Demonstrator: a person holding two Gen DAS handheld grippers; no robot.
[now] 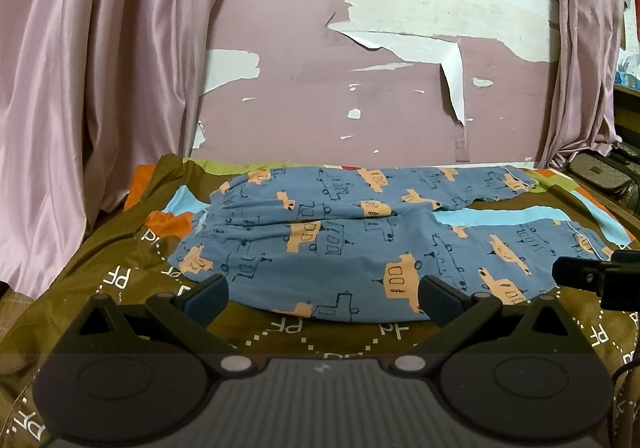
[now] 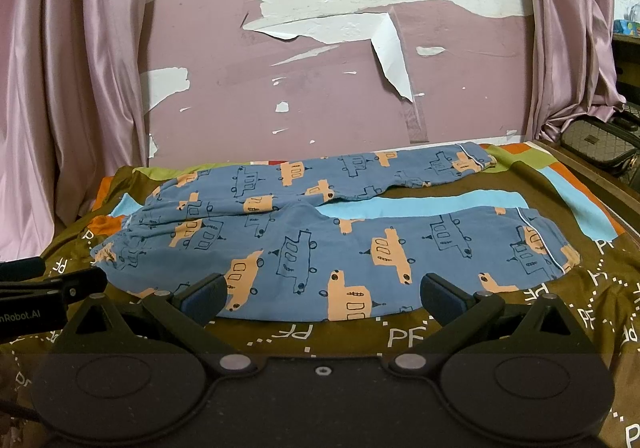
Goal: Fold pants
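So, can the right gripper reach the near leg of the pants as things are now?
Probably yes. The right gripper is open and the near leg of the pants lies flat just ahead of its fingertips on the bedspread, with nothing between them.

Both claws hovered low and level, side by side. The left claw (image 1: 324, 298) had its jaws spread wide, nothing between them, dark pads (image 1: 206, 298) angled inward. The right claw (image 2: 324, 298) matched it, jaws wide apart and empty. Each peeked into the other's view at the edge.
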